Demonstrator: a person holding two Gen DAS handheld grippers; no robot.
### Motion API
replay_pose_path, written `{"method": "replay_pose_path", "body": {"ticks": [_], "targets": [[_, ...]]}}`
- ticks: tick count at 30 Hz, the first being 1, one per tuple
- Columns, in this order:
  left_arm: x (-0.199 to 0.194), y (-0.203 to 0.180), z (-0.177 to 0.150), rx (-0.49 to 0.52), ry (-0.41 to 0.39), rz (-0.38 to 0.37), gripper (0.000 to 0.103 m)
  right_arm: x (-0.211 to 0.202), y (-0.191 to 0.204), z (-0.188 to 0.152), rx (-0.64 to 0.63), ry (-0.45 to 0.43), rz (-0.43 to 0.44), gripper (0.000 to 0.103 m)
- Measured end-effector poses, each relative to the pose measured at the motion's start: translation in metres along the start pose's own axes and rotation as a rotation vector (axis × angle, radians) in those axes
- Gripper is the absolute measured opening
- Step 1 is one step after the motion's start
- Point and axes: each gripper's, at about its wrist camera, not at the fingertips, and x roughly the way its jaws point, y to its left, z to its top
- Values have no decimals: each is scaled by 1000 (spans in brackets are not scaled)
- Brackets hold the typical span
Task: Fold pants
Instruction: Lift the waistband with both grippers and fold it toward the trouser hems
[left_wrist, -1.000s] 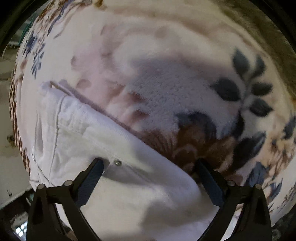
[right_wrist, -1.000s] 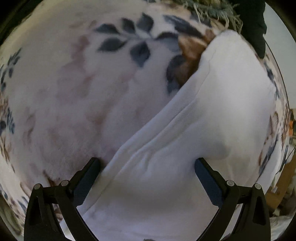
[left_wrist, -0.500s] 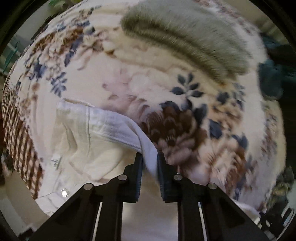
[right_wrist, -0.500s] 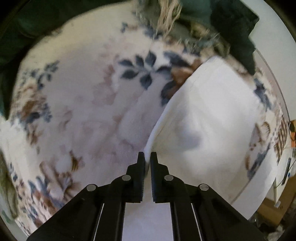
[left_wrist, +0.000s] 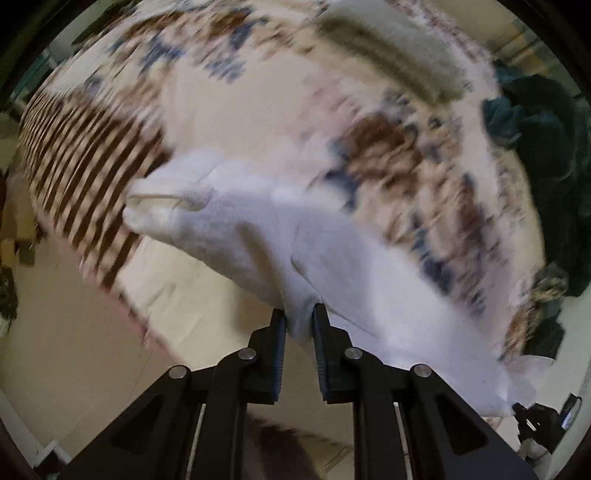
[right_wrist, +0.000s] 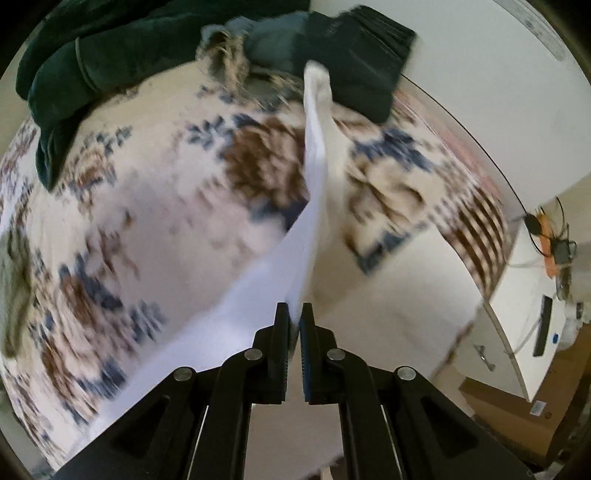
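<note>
The white pants (left_wrist: 295, 243) hang lifted above the floral blanket (left_wrist: 258, 110) on the bed. My left gripper (left_wrist: 299, 321) is shut on a bunched edge of the pants near the waist end. My right gripper (right_wrist: 294, 317) is shut on a thin edge of the white pants (right_wrist: 314, 177), which stretch away taut toward the far side of the floral blanket (right_wrist: 147, 203). Both views are motion-blurred.
Dark green clothes (right_wrist: 92, 59) lie piled at the far side of the bed, also at the right in the left wrist view (left_wrist: 535, 122). A grey-green furry cushion (left_wrist: 388, 62) lies at the back. A white cabinet (right_wrist: 535, 314) stands to the right of the bed.
Both grippers closed on the pants' edge, then lifted it well above the blanket. The pants now hang stretched in the air; the bed looks farther away.
</note>
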Motion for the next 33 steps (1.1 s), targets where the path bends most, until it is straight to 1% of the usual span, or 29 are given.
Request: {"method": "replay_pose_path", "body": {"ticks": [2,3,4,6,9,12,14,15,16,18,19,20,21,22,24,25,26,27,28,29,30,31,33], "targets": [[19,21,-19,-46,40,17,11,13,-21,-25,-23,40,-29,6],[27,28,-25,-61,44,36,1,18,-31,-32,-22,59,-38,6],[37,36,-32,-76,51,56,1,27,-41,-46,-29,86,-45,6],[54,51,-41,-110,62,73,1,39,-51,-60,-41,104,-57,6],[72,58,-46,-122,60,86,2,62,-64,-81,-47,137,-69,4],[85,57,-48,-118,61,94,2,79,-72,-88,-26,163,-62,4],[86,56,-48,-137,60,90,5,92,-77,-88,-21,215,-21,7],[84,55,-50,-146,60,88,5,97,-81,-88,-11,246,10,10],[82,54,-51,-149,63,85,5,99,-92,-86,21,277,66,13],[76,49,-54,-151,66,72,6,94,-110,-80,78,263,119,23],[73,47,-55,-157,56,53,11,87,-126,-74,127,226,160,40],[72,47,-56,-165,47,38,16,84,-137,-70,157,202,179,57],[72,52,-61,-183,38,19,27,81,-149,-65,194,171,183,61],[74,52,-62,-199,34,3,30,83,-164,-58,244,146,180,62],[83,52,-62,-252,35,-18,30,94,-182,-50,321,151,193,62],[86,52,-62,-274,31,-31,29,102,-192,-46,381,152,205,62],[87,53,-62,-299,21,-46,29,114,-201,-41,443,166,214,62],[86,52,-64,-320,-8,-55,24,122,-209,-39,500,176,237,61],[83,49,-64,-318,-32,-55,14,133,-218,-41,588,174,288,51],[81,46,-65,-302,-51,-41,13,138,-221,-43,633,181,292,32],[77,41,-66,-280,-72,-26,10,139,-222,-46,655,182,276,22],[73,40,-66,-269,-86,-20,9,137,-221,-48,662,171,251,7],[66,49,-66,-256,-118,-26,9,127,-214,-50,617,142,215,5]]}}
